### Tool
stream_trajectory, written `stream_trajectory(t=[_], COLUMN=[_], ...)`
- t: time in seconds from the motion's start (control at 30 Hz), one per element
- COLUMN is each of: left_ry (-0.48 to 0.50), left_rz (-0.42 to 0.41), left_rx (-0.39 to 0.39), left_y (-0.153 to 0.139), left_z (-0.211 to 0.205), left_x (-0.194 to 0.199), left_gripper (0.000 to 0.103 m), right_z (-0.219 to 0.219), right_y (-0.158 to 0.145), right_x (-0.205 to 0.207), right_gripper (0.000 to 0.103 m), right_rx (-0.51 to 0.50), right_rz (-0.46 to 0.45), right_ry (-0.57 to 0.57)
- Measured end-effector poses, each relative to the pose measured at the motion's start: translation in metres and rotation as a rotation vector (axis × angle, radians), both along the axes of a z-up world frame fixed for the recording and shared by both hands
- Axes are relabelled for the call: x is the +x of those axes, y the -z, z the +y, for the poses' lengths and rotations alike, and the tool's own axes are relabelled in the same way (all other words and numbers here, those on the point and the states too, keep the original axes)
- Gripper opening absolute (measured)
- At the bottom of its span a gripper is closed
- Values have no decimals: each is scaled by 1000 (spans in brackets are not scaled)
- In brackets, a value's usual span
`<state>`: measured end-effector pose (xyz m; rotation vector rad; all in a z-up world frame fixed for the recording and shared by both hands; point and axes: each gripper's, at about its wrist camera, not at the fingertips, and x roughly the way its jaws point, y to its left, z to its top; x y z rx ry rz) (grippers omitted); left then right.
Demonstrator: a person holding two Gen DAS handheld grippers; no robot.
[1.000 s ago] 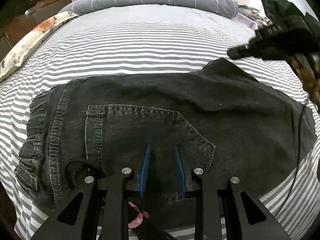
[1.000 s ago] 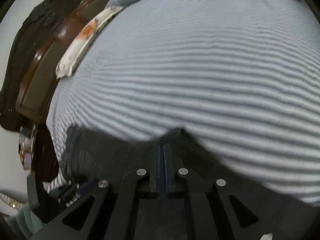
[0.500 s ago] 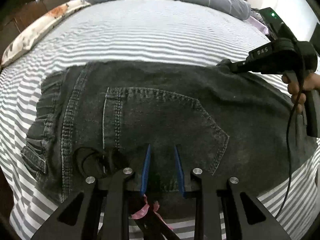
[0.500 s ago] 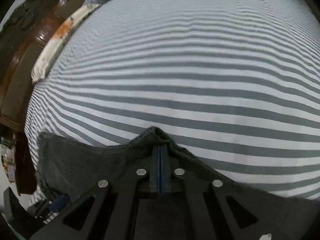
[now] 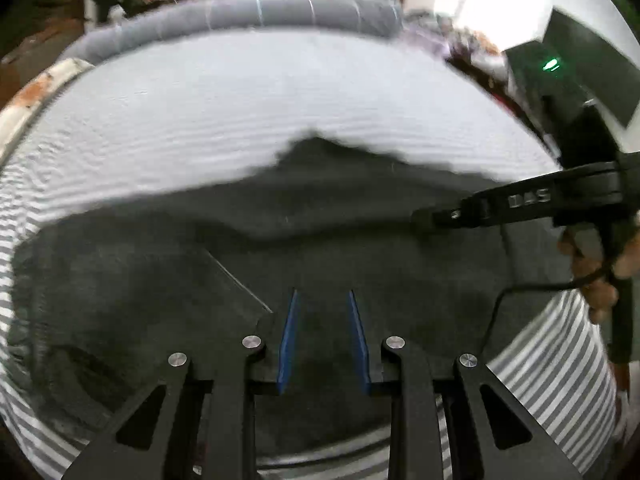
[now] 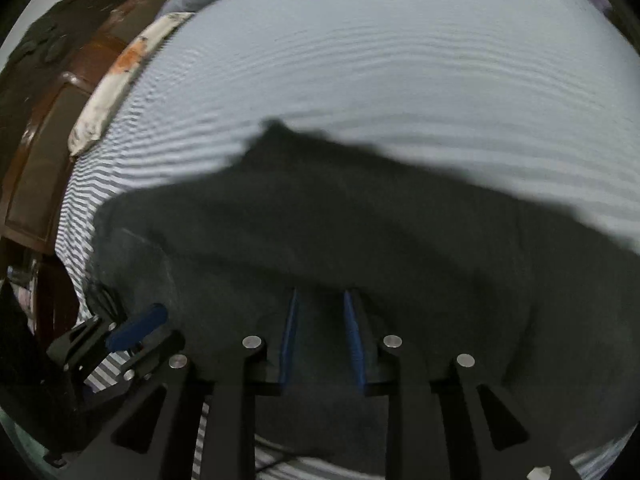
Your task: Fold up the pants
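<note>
Your striped bed (image 5: 280,92) has the dark pants (image 5: 320,232) lying flat across the near half. Your right gripper (image 6: 320,300) just opened, nothing pinched; your left gripper (image 5: 323,300) stands apart too, looks empty, though it's blurry.

Dark charcoal denim pants (image 5: 280,240) lie folded flat on the grey-and-white striped bed sheet (image 5: 260,100), forming a broad, roughly rectangular bundle. A stitched back pocket faces up at the left half. The far edge runs uneven, rising to one small peak near its middle. The right wrist view shows the same bundle (image 6: 360,232); motion blur hides the finer seams.
</note>
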<state>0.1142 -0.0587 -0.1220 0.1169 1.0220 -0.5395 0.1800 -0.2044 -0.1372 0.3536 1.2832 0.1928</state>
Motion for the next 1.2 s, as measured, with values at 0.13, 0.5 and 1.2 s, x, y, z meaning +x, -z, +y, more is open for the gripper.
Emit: stream_trajectory(t=[0.13,0.5,1.2], left_ry=[36,-2,175], left_rz=[53,35,22], left_rx=[119,98,0], left_y=[26,-2,-9], left_z=[-2,3,-163], left_x=[-16,-30,-43], left_gripper=[26,27,27], right_z=[-14,-96,-342], right_y=[13,-13,57], right_x=[-24,-88,-280], right_gripper=[22,32,36], right_rx=[44,175,320], right_rz=[1,-128,-243], right_ry=[41,269,932])
